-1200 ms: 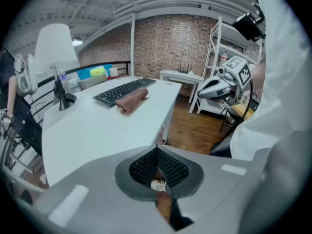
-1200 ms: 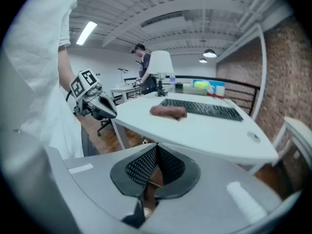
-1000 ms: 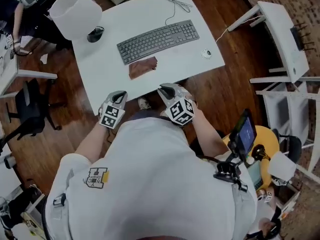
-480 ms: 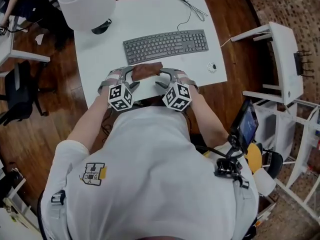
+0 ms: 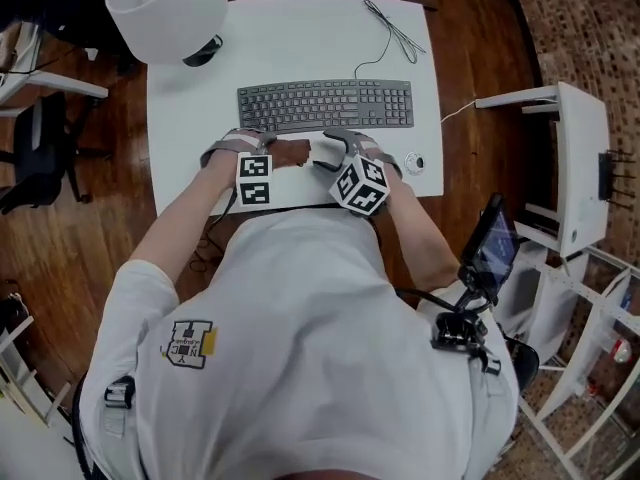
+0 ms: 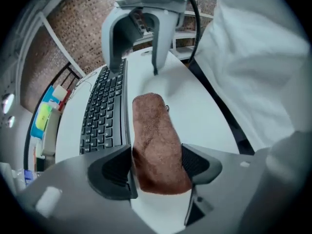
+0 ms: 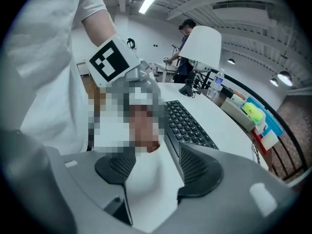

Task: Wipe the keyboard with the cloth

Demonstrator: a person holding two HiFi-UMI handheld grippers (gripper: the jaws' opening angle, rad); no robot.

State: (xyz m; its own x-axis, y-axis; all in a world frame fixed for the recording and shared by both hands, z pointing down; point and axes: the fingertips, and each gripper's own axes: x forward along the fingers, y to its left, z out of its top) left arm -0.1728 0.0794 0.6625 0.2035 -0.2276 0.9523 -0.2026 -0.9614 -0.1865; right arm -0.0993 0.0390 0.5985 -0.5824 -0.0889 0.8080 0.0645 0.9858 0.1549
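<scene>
Brown terry cloth [image 6: 156, 140] is straddled by the wide, just-opened jaws of the left gripper [image 6: 156, 167] (right gripper [image 7: 155, 167] likewise spread, just opened, over bare white table [image 7: 142, 199]).

Open-plan office or lab workspace. Evidence:
- White rectangular desk [image 5: 200, 118], dark grey cabled computer keyboard [image 5: 325, 105] just beyond the fingers [image 6: 109, 172] of the left gripper [image 6: 156, 149].
- Big white cylindrical lamp shade [image 5: 167, 8] further out past the fingers, to their left.
- Black office chair [image 5: 40, 158] on dark wooden plank floor [image 5: 90, 258], well left of the fingers.
- Another white table [image 5: 585, 158] well to their right.
- Red brick wall [image 6: 83, 28] and exposed ceiling with strip lights [image 7: 147, 2].
</scene>
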